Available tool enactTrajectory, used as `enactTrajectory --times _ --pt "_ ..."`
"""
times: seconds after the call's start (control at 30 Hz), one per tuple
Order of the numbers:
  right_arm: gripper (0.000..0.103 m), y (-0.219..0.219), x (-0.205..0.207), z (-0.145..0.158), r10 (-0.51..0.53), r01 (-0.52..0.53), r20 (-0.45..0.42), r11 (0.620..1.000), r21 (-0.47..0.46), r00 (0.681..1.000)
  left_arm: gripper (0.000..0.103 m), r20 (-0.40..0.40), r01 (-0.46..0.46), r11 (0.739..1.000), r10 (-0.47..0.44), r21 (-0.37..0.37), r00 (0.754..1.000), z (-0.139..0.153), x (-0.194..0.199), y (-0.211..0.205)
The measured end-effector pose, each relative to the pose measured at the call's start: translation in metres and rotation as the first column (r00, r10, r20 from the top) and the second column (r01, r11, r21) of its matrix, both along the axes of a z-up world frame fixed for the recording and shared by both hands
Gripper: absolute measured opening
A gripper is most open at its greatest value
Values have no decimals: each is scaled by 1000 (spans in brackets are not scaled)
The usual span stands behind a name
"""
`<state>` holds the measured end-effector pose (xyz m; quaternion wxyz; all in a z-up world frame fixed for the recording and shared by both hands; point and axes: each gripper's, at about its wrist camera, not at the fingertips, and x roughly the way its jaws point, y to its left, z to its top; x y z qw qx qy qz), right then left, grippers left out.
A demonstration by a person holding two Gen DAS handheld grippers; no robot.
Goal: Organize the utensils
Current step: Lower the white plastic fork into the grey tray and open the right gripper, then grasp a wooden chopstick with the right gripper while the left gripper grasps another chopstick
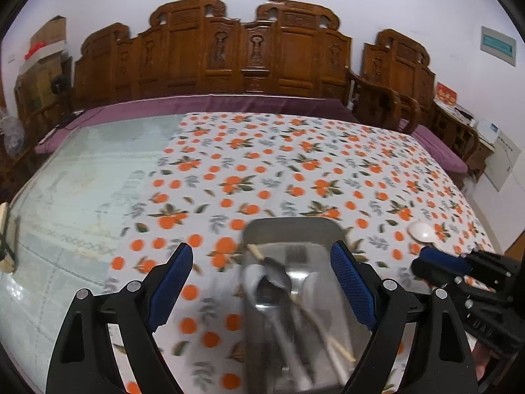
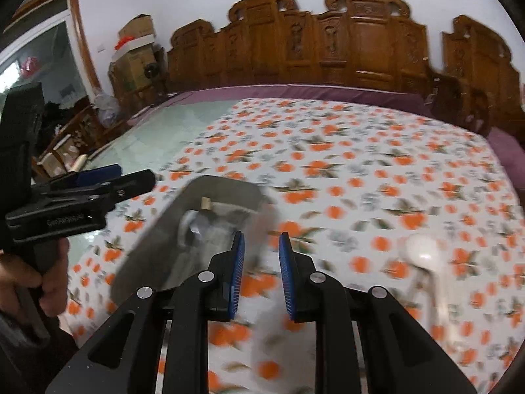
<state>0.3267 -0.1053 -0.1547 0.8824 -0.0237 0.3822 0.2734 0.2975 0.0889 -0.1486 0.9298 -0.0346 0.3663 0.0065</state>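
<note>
While both hand-held grippers gape empty — white spoon (image 2: 423, 252) lies right of right hand-held gripper (image 2: 261, 275).

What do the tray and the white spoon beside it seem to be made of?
Tray: probably stainless steel, a grey brushed sheen with dull reflections on its rim. White spoon: smooth, glossy and opaque white, so ceramic or hard plastic; the blur leaves this open.

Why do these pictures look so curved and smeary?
Both views use a fisheye lens, so edges bow and corners go black. Left wrist view: the metal tray and its utensils are motion-smeared. Right wrist view: the tablecloth and white spoon blur more; the right tool stays sharp.
</note>
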Motion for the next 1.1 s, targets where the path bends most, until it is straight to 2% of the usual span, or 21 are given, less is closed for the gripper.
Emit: enactTrajectory --times 0.23,0.37,0.5,0.67,0.9,1.0,1.1 --pt "24 -78 7 -8 -111 113 30 988 -107 993 82 -6 108 994 -108 9 994 -3 -5 -56" --pt "24 -118 16 -25 -195 197 29 970 -143 980 82 -21 161 986 -160 46 987 -11 -8 -85" --pt "24 -143 25 -47 -229 226 -1 960 -166 973 82 -44 202 979 -200 42 979 -20 -10 -103" --pt "24 -154 37 -67 -220 207 -51 960 -188 974 82 -59 242 968 -238 65 969 -29 -10 -125" --pt "23 -152 43 -75 -205 187 -94 967 -174 974 82 -92 286 955 -280 71 956 -41 -10 -145" --pt "17 -150 51 -81 -212 191 -113 966 -172 971 82 -98 300 950 -292 80 951 -44 -12 -152" --pt "15 -150 56 -86 -227 201 -128 962 -184 965 82 -110 312 945 -302 95 947 -50 -13 -158"
